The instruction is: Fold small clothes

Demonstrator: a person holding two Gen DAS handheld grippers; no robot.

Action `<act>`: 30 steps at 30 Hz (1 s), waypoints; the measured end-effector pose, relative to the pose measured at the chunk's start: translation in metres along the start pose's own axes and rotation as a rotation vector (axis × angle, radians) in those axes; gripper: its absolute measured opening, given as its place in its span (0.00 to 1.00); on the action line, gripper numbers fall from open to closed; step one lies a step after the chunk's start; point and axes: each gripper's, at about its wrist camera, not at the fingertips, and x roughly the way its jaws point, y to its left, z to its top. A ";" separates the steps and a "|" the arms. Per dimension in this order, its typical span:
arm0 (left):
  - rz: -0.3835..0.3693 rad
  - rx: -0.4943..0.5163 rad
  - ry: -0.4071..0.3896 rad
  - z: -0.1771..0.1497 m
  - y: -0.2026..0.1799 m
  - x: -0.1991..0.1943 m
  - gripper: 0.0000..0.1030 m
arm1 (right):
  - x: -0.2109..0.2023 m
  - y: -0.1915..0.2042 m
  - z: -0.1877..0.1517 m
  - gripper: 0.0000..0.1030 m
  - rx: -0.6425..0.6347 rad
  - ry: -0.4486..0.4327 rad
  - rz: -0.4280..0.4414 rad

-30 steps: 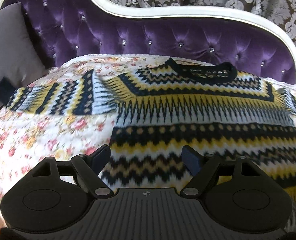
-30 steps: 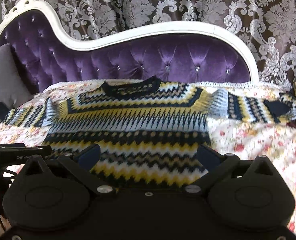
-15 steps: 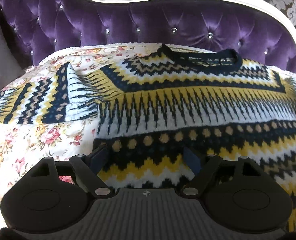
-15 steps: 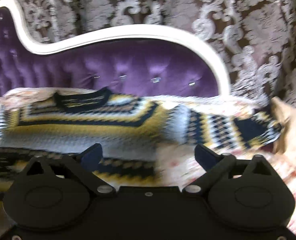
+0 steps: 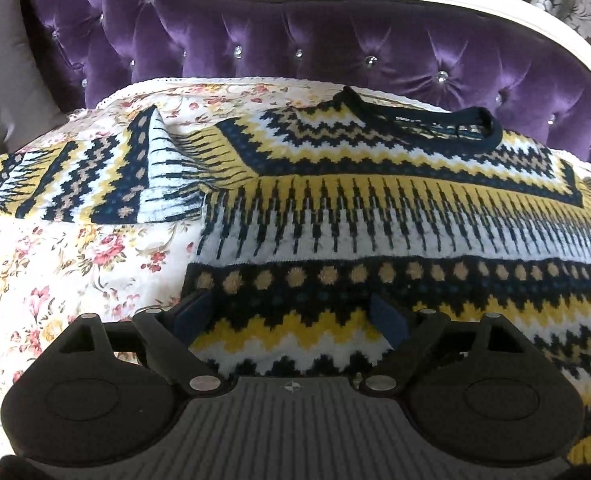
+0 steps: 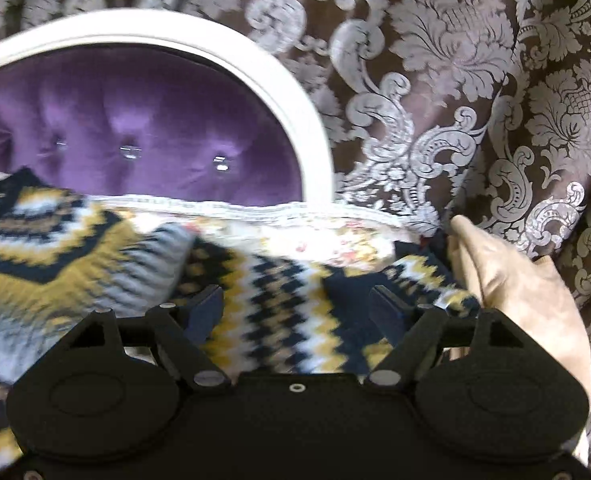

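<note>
A knitted sweater (image 5: pixel 375 216) in yellow, white and navy zigzags lies flat, face up, on a floral quilt (image 5: pixel 63 280), collar toward the sofa back. My left gripper (image 5: pixel 291 312) hovers over the sweater's lower left body, its jaws opening, nothing pinched between them. In the right wrist view the sweater's right sleeve (image 6: pixel 295 300) stretches out toward a beige cushion (image 6: pixel 515 300). My right gripper (image 6: pixel 299 312) sits over that sleeve near its cuff, jaws closing, with the sleeve under the gap but not pressed by the pads. The right view is blurred.
A purple tufted sofa back (image 5: pixel 335 48) with a white frame (image 6: pixel 287 92) rises behind the quilt. A grey cushion (image 5: pixel 3 64) leans at the left end. Brown damask curtain (image 6: pixel 475 100) hangs behind and to the right.
My right gripper swung right from the sweater's body to the right sleeve, and its jaws narrowed. My left gripper moved in lower over the sweater's left side, then held still.
</note>
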 end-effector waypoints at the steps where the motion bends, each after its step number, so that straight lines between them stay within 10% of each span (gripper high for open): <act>1: 0.001 0.000 -0.001 0.000 0.000 0.000 0.84 | 0.008 -0.002 -0.001 0.76 -0.011 0.014 -0.012; 10: -0.024 0.040 -0.005 0.001 0.001 -0.001 0.83 | 0.052 -0.022 -0.013 0.61 -0.070 0.105 0.003; 15: -0.036 0.036 0.005 0.003 0.003 -0.001 0.83 | 0.063 -0.049 -0.006 0.08 0.044 0.171 0.063; 30: -0.049 0.033 -0.041 0.017 0.018 -0.020 0.82 | -0.039 -0.051 0.083 0.07 0.243 0.076 0.336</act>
